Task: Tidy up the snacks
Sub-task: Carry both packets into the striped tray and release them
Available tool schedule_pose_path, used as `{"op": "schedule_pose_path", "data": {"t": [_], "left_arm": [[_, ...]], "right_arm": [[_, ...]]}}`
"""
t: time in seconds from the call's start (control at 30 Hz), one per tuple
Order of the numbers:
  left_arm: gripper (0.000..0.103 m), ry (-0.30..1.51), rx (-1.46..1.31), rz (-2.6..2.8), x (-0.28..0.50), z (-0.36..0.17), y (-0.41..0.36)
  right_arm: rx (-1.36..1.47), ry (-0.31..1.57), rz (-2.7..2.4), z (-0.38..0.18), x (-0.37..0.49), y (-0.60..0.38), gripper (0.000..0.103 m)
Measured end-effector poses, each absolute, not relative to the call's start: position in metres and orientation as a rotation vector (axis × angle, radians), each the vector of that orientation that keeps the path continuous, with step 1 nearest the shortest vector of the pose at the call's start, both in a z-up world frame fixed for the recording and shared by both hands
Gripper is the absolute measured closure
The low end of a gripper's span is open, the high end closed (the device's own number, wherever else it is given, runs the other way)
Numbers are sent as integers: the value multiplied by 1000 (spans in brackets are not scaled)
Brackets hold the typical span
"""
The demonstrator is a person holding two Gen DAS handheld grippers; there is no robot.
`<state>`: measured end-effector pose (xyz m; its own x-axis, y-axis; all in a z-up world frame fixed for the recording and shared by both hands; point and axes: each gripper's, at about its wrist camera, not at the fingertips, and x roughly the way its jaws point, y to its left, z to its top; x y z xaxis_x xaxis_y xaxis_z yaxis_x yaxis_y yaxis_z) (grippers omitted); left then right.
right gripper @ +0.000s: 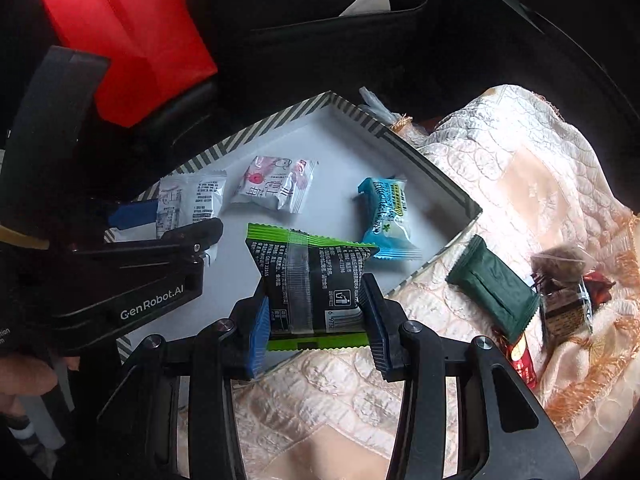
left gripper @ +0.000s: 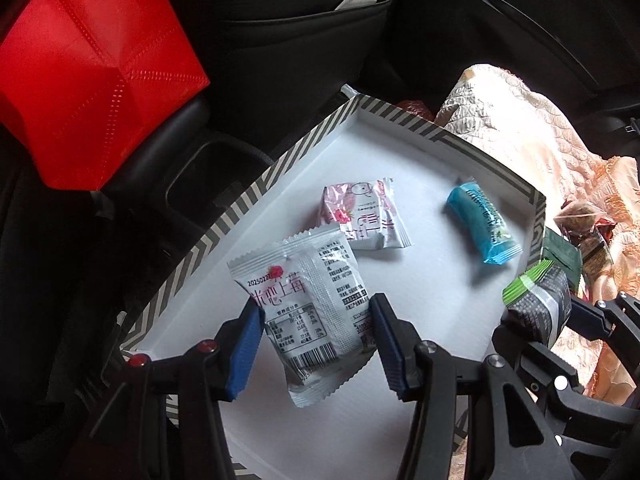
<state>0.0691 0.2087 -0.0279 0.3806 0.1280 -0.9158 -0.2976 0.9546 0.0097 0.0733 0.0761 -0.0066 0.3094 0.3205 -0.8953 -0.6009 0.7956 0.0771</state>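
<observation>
My left gripper is shut on a white strawberry snack packet, with the blue pads pinching its two sides above the tray. The tray is a white box lid with a grey striped rim. A pink-and-white packet and a blue packet lie in it. My right gripper is shut on a black packet with green ends, held over the tray's near edge. That gripper and its packet also show at the right of the left wrist view.
A red bag stands at the far left on a dark car seat. A beige quilted cloth lies right of the tray, carrying a dark green packet, a clear brown packet and a red packet. A person's hand shows at the lower left.
</observation>
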Motion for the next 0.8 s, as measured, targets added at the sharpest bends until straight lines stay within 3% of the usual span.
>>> {"op": "schedule_pose_path", "data": {"t": [0.7, 0.77, 0.8], "left_arm": [[45, 1210, -201, 341, 74, -60, 226], [38, 1207, -201, 347, 74, -59, 226], [30, 1203, -204, 351, 74, -58, 227]], "right_arm": [[-324, 1178, 607, -57, 96, 110, 60], [-317, 1167, 611, -55, 95, 108, 57], [-316, 1163, 613, -55, 96, 106, 52]]}}
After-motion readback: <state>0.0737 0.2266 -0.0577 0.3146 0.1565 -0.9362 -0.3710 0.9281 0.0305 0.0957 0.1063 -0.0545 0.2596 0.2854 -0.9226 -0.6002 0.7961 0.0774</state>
